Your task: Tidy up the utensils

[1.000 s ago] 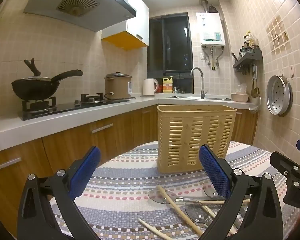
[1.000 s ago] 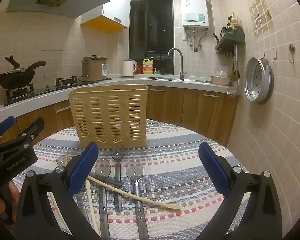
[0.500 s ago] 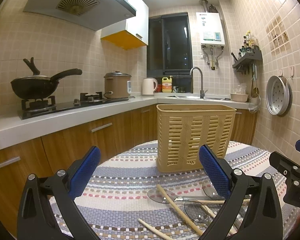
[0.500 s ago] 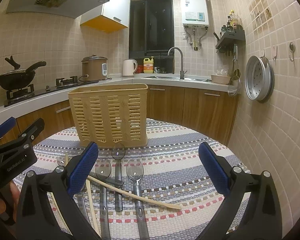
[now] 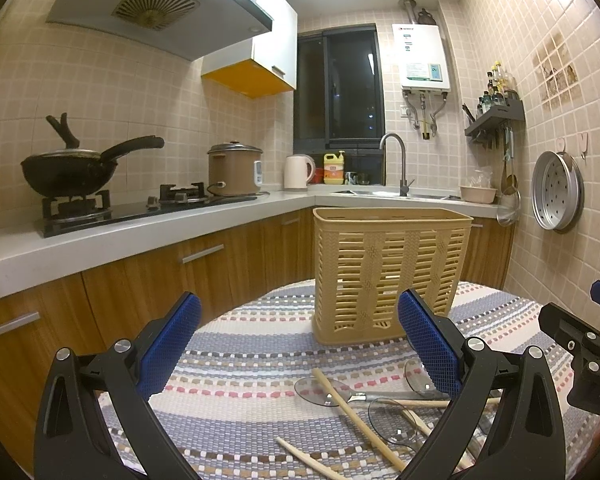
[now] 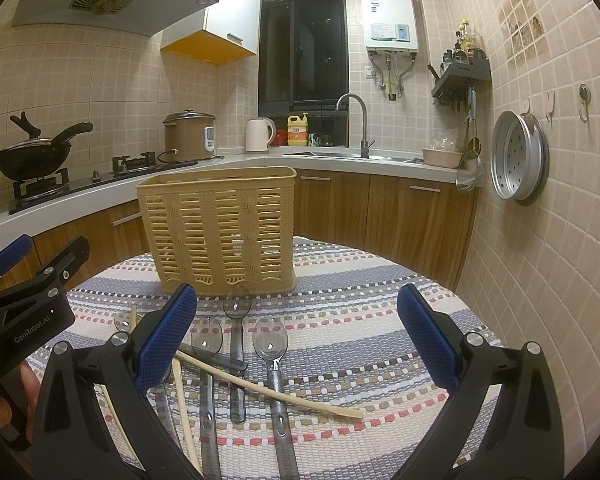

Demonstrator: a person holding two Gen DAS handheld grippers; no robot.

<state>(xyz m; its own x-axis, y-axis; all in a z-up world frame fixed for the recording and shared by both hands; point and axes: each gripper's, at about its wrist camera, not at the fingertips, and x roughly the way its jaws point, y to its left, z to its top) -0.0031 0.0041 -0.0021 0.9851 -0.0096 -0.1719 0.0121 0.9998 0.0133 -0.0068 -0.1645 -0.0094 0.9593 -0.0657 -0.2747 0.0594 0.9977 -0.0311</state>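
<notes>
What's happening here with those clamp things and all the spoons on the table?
A person is holding a two-finger gripper in each hand above a table with a striped cloth. Both the left gripper and the right gripper are open and hold nothing. Clear spoons and wooden chopsticks lie loose and crossed on the cloth, in front of a slotted beige basket that stands upright. Nothing has been picked up yet; through the slots the basket looks empty.
</notes>
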